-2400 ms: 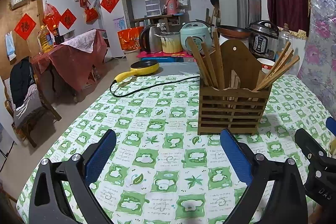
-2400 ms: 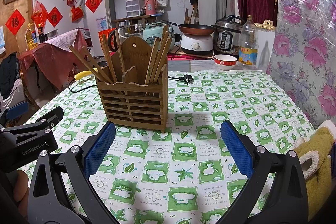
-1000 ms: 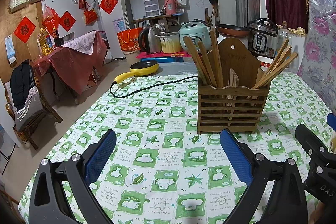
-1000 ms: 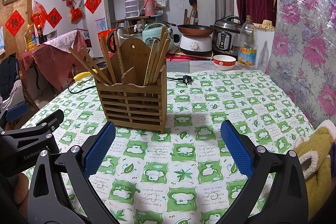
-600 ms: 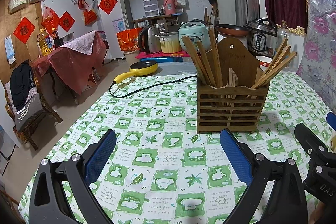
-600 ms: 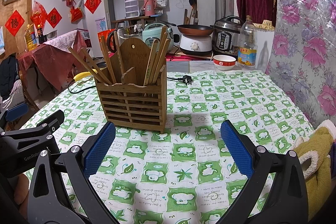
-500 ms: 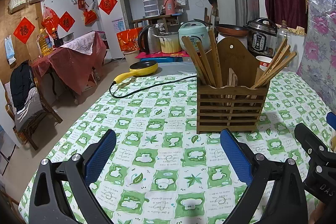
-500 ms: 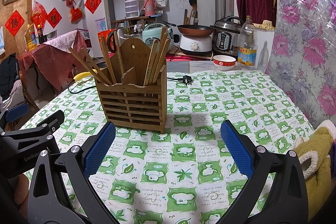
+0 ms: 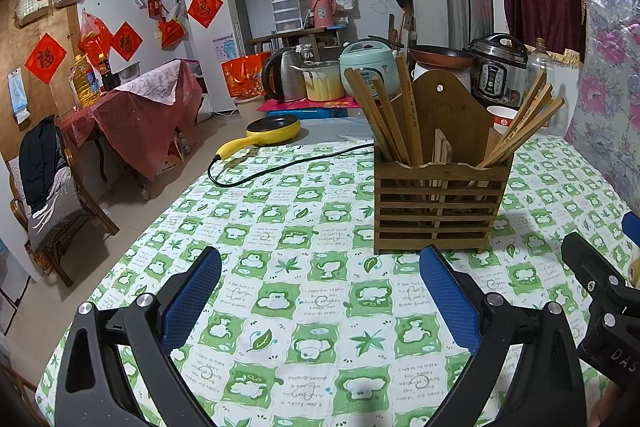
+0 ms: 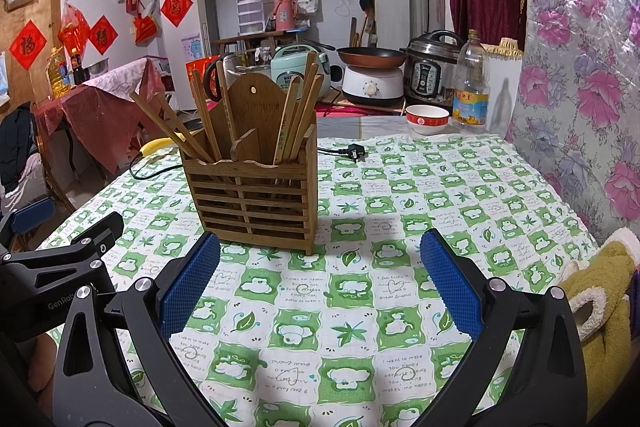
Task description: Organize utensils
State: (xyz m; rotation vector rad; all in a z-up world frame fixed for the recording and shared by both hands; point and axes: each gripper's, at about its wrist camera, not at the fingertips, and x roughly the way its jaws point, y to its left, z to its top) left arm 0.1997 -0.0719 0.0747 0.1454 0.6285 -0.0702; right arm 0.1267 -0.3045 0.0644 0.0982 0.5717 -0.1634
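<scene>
A slatted wooden utensil holder [image 9: 438,203] [image 10: 256,199] stands upright on the green-and-white checked tablecloth [image 9: 304,299]. Several wooden chopsticks [image 9: 384,115] [image 10: 172,127] lean out of its left and right compartments. My left gripper [image 9: 320,291] is open over bare cloth, down and to the left of the holder. My right gripper [image 10: 320,279] is open too, with the holder just beyond its left finger. Nothing sits between either pair of blue pads. Each gripper shows at the edge of the other's view.
A black power cord [image 9: 280,167] with a plug [image 10: 354,151] runs across the far cloth to a yellow pan [image 9: 272,131]. A red-and-white bowl [image 10: 426,119] and an oil bottle [image 10: 472,87] stand at the back. A yellow fleece sleeve [image 10: 600,287] is at the right.
The left view has drifted slightly, so the holder sits a little further left and lower in it. Both grippers stay open and nothing on the table has moved.
</scene>
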